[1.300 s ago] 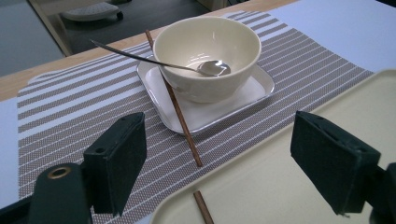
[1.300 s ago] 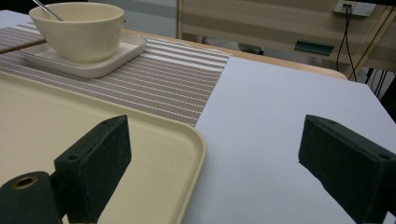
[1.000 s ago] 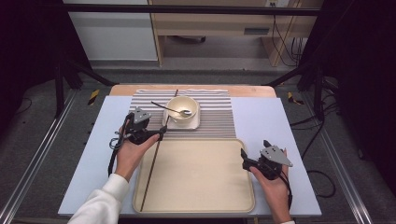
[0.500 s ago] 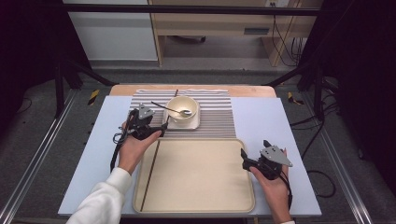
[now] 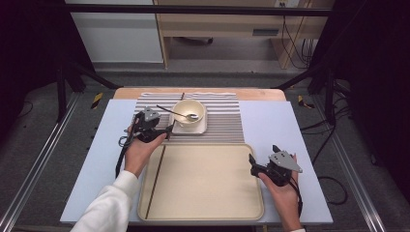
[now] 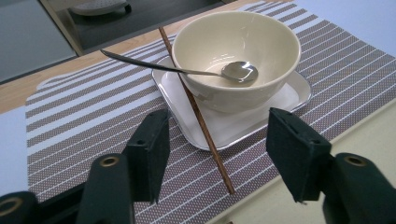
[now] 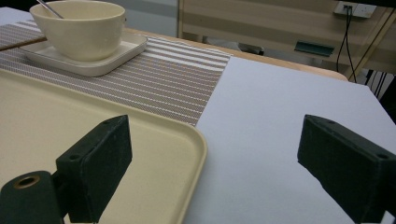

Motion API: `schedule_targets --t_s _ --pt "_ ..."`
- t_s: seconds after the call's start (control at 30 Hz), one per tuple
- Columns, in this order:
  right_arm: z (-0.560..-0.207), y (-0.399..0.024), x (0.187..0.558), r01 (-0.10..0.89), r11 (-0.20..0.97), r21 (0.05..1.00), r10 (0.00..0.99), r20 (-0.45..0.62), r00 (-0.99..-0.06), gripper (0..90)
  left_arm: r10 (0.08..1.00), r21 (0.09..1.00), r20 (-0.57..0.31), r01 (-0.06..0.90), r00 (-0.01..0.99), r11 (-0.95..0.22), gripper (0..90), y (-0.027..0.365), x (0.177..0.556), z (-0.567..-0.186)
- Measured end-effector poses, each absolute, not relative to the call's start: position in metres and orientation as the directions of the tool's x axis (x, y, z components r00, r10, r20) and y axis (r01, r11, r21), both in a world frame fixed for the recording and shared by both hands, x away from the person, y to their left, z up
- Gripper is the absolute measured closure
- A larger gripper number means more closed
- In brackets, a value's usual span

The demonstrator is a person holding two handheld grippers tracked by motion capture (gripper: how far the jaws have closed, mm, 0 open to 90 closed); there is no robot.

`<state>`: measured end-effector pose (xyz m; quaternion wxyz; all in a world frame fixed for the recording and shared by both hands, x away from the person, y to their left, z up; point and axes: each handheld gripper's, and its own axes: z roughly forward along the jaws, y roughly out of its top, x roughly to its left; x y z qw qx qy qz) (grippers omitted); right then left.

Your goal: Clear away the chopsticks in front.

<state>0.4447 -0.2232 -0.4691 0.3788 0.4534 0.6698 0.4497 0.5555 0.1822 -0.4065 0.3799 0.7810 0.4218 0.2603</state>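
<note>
The chopstick (image 6: 201,116) lies on the striped mat (image 6: 74,126), its long axis running from the near end between the left gripper's (image 6: 217,154) jaws up and away past the bowl (image 6: 236,56). Its middle crosses the left edge of the plate (image 6: 280,100) under the bowl; whether it touches the bowl wall there is hard to tell. The far end reaches the wooden table edge. The left jaws have just been closing and stand about half open, one each side of the near end, their pads clear of it. A spoon (image 6: 187,70) rests in the bowl, handle out over the rim and crossing above the chopstick. A second chopstick (image 5: 155,179) lies along the tray's (image 5: 203,212) left side. The right gripper (image 5: 258,166) hovers wide open and empty at the tray's right rim. The tray's middle is bare. In the high view the left hand (image 5: 140,150) hides the first chopstick's near end.
</note>
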Motion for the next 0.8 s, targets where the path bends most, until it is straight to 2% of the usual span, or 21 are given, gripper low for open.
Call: schedule_targets --t_s 0.1,0.23,0.8 --pt "-0.469 -0.223 0.445 0.269 0.184 0.945 0.949 -0.099 -0.3 10.0 0.859 0.807 0.076 0.475 0.506 -0.351 49.2 0.181 0.56 -0.411" --pt "-0.469 -0.224 0.444 0.268 0.184 0.946 0.949 -0.099 -0.301 9.9 0.867 0.795 0.066 0.499 0.493 -0.345 52.9 0.178 0.572 -0.421" --pt "-0.469 -0.225 0.445 0.274 0.181 0.945 0.95 -0.096 -0.297 9.9 0.874 0.753 0.074 0.548 0.48 -0.365 60.4 0.169 0.605 -0.438"
